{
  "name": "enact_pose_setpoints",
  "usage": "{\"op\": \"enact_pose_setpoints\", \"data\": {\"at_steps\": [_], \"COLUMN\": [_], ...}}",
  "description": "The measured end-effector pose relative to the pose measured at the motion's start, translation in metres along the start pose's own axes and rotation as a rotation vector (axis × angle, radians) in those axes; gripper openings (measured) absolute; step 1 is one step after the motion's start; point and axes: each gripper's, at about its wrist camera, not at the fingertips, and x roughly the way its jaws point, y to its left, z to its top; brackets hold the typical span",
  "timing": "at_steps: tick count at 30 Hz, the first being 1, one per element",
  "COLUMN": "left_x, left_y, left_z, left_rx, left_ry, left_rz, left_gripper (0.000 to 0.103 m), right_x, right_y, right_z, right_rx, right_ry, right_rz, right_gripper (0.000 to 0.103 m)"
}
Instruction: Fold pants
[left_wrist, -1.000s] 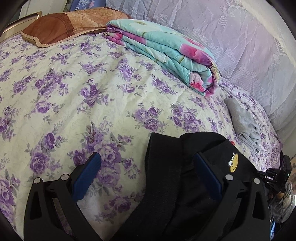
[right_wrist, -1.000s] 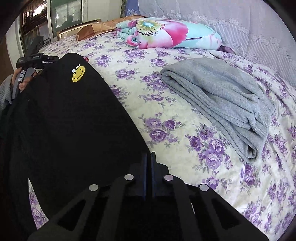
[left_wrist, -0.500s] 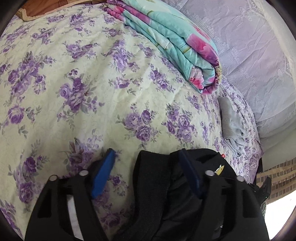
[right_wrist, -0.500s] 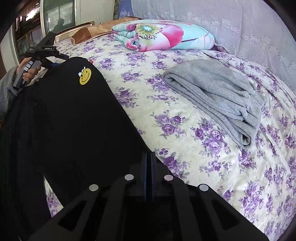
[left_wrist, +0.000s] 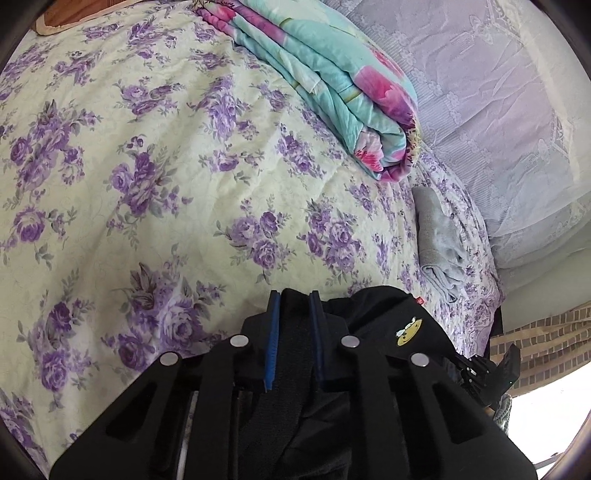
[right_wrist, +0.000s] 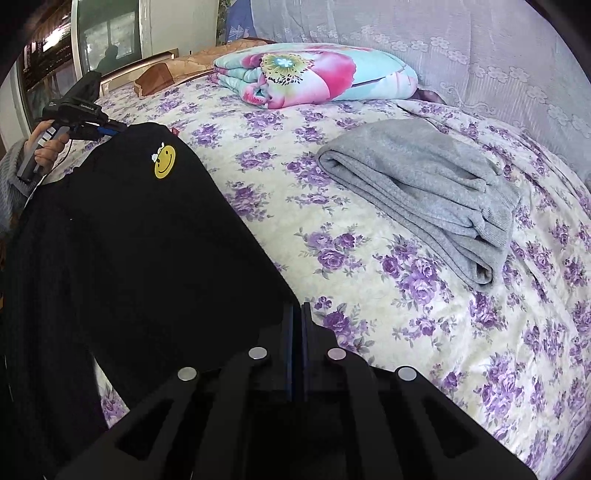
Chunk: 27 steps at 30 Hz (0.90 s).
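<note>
Purple-flowered bedding covers the bed (left_wrist: 155, 192), with a lace curtain (right_wrist: 461, 48) behind it. At the left edge, the left gripper (left_wrist: 293, 306) has its fingers closing on a band of the black pants (right_wrist: 140, 251), and the cloth already sits pinched between the blue pads. The pants drape over the near edge of the bed, their smiley patch (right_wrist: 164, 167) facing up. Further right, the right gripper (right_wrist: 296, 317) has its fingers together, clamped on another edge of the same pants. Holding two points apart like this probably serves to stretch the cloth flat before folding. To the right, well apart, a folded grey garment (right_wrist: 424, 192) lies below a rolled floral quilt (right_wrist: 314, 74).
</note>
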Motion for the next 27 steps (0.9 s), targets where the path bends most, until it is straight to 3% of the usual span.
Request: {"op": "enact_pose_setpoints", "data": {"at_steps": [7,15,27], "left_x": [-0.009,-0.043,-0.114], "left_y": [-0.007,-0.01,0.001], "left_z": [-0.002,-0.013,-0.071], "left_rx": [0.001,-0.006,-0.001], "left_ry": [-0.031,-0.105,-0.196], "left_rz": [-0.032,-0.107,-0.226], "left_gripper": [0.007,0.006,0.004], "right_x": [-0.016,-0.079,-0.157], "right_y": [0.004,0.033,0.121], "right_z": [0.0,-0.006,-0.08], "right_rx": [0.014,0.006,0.023], "right_ry": [-0.045,-0.172,-0.262], "right_rz": [-0.031,-0.05,-0.03], "right_gripper": [0.004,0.004,0.004]}}
